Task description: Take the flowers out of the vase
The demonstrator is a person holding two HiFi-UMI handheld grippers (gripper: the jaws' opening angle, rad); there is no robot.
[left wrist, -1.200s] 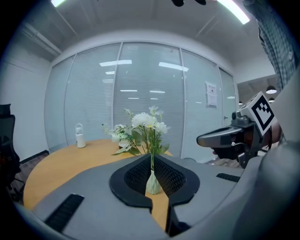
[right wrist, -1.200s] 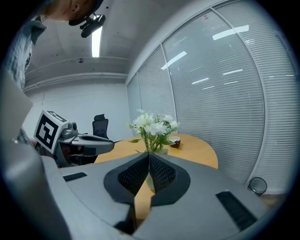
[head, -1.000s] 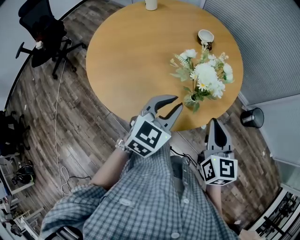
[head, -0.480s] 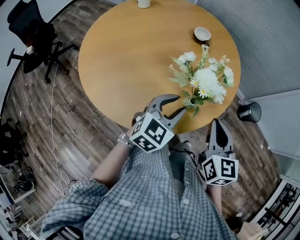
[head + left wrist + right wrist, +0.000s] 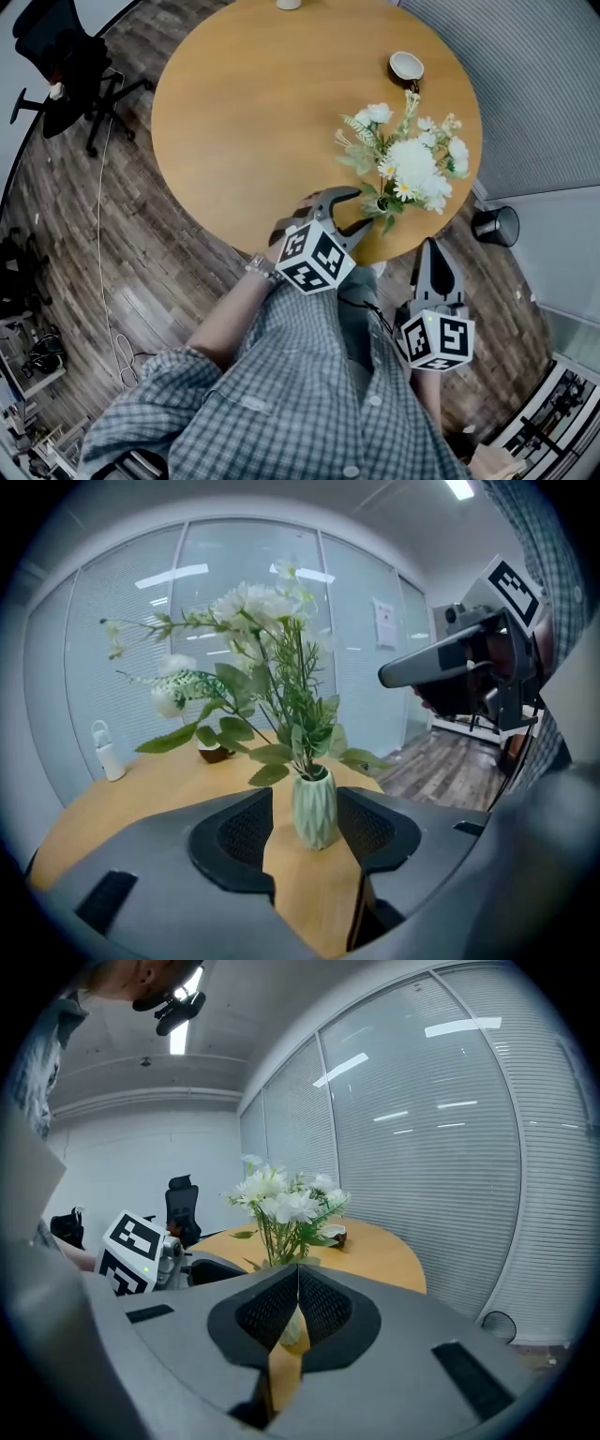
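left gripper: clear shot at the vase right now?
Probably yes. The left gripper has just been opening its jaws; they stand apart, with the pale green vase framed in the gap, neither pad touching it. Only bare tabletop lies before it; the leaves sit above the vase's body.

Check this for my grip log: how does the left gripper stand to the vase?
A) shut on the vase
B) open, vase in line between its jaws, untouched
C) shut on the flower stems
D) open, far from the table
B: the left gripper has just been opening its jaws; they stand apart, with the vase showing in the gap and neither pad on it.
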